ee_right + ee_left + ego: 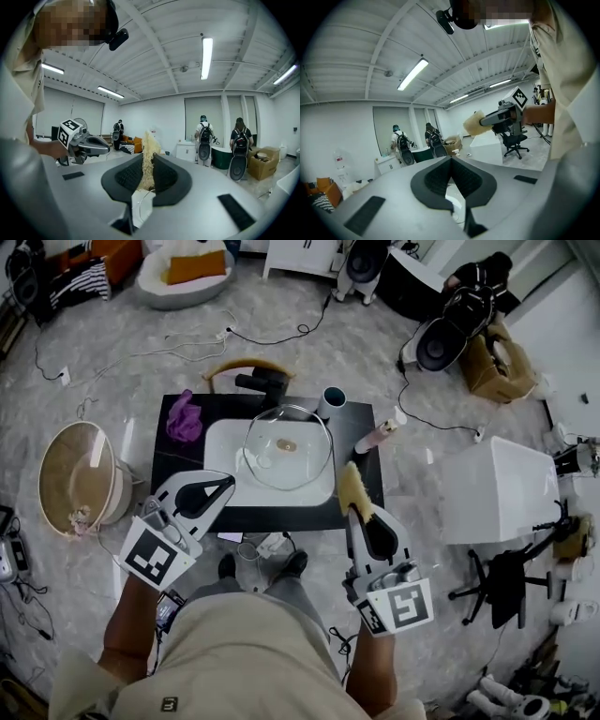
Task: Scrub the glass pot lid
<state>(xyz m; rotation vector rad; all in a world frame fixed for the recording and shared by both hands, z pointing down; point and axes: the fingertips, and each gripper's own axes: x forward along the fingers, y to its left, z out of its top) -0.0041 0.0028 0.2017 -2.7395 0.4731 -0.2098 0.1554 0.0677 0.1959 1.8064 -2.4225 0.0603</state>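
The glass pot lid (286,446) lies in the white sink basin (223,442) set in a black counter (361,498), with a small brownish bit under it. My left gripper (228,482) hovers over the basin's near left corner, shut with nothing between its pads (451,161). My right gripper (352,507) is over the counter's near right edge, shut on a pale yellow scrub sponge (351,484) that sticks up past the jaws (148,150). Both grippers are raised above the lid and clear of it. In the left gripper view, the right gripper (487,121) and sponge (473,123) show.
A purple cloth (184,418) lies at the counter's left, a black faucet (262,382) behind the basin, a teal cup (332,399) and a pink bottle (377,437) at the right. A round basket (80,479) stands left, a white cabinet (497,488) right. Cables cross the floor.
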